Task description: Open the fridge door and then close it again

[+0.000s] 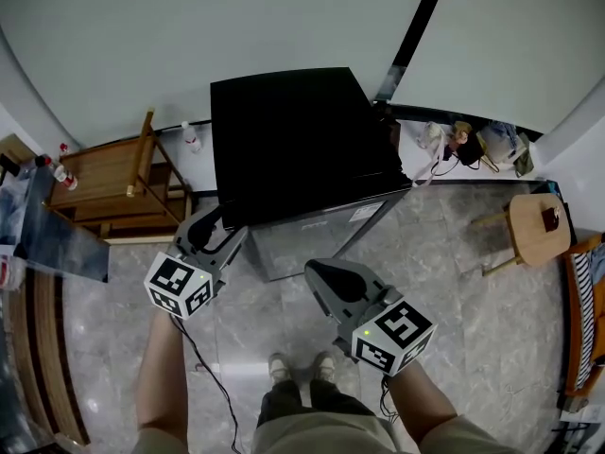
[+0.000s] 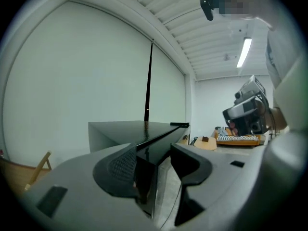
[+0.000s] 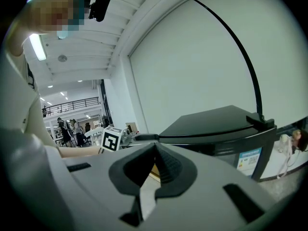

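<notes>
A low black fridge (image 1: 293, 140) stands against the pale wall, with its grey door front (image 1: 312, 235) facing me. My left gripper (image 1: 216, 223) is at the fridge's front left corner. In the left gripper view its jaws (image 2: 154, 160) straddle the door's black vertical edge (image 2: 147, 177), one pad on the side and the other on the front. My right gripper (image 1: 317, 270) hovers shut and empty in front of the door, near its middle, apart from it. The right gripper view shows its pads (image 3: 155, 148) together, the fridge (image 3: 216, 121) ahead and to the right.
A wooden chair (image 1: 113, 183) stands left of the fridge, with a bottle (image 1: 192, 138) beside it. A round wooden stool (image 1: 539, 230) is on the right. Cables and small items (image 1: 463, 145) lie along the wall. My feet (image 1: 298, 367) stand on the grey tiles.
</notes>
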Demonstrator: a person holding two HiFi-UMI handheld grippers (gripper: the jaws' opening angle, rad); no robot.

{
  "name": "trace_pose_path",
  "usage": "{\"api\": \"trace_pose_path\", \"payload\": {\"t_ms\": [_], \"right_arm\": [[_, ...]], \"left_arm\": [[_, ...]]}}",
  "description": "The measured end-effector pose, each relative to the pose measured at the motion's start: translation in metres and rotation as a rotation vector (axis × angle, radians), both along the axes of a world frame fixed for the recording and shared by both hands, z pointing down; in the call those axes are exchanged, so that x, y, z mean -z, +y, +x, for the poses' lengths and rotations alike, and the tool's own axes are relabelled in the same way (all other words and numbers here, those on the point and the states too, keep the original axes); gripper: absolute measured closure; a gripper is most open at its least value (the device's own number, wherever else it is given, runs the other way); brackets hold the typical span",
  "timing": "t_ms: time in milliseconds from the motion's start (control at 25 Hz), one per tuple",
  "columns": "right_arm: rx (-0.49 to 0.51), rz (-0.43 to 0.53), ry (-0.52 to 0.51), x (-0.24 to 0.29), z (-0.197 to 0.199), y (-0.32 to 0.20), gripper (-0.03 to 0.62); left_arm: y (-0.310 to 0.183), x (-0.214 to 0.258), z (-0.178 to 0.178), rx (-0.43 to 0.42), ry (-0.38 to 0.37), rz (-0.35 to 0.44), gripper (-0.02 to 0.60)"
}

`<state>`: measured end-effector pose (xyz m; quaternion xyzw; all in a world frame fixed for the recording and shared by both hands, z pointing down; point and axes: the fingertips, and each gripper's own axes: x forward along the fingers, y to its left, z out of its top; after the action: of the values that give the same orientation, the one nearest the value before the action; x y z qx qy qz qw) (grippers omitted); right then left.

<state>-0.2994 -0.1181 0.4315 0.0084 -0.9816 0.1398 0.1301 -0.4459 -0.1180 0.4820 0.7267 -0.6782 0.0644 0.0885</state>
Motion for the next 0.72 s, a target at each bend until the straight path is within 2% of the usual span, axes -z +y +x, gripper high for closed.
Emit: {"api": "trace_pose_path", "payload": {"t_ms": [240, 480, 720], "right_arm": [[-0.004, 0.007, 0.019, -0.003, 0.008, 0.0, 0.597], [-0.011, 0.003, 0.033, -0.008, 0.016, 0.001, 0.597], [-0.008, 0.011, 0.028, -0.003, 0.016, 0.013, 0.597]], "left_arm": [[-0.001, 0.003, -0.003, 0.038, 0.071, 0.024, 0.365], [0.015, 0.002, 0.019, 0.016, 0.04, 0.005, 0.371], [0.032, 0.0, 0.042, 0.041, -0.003, -0.008, 0.376]]}}
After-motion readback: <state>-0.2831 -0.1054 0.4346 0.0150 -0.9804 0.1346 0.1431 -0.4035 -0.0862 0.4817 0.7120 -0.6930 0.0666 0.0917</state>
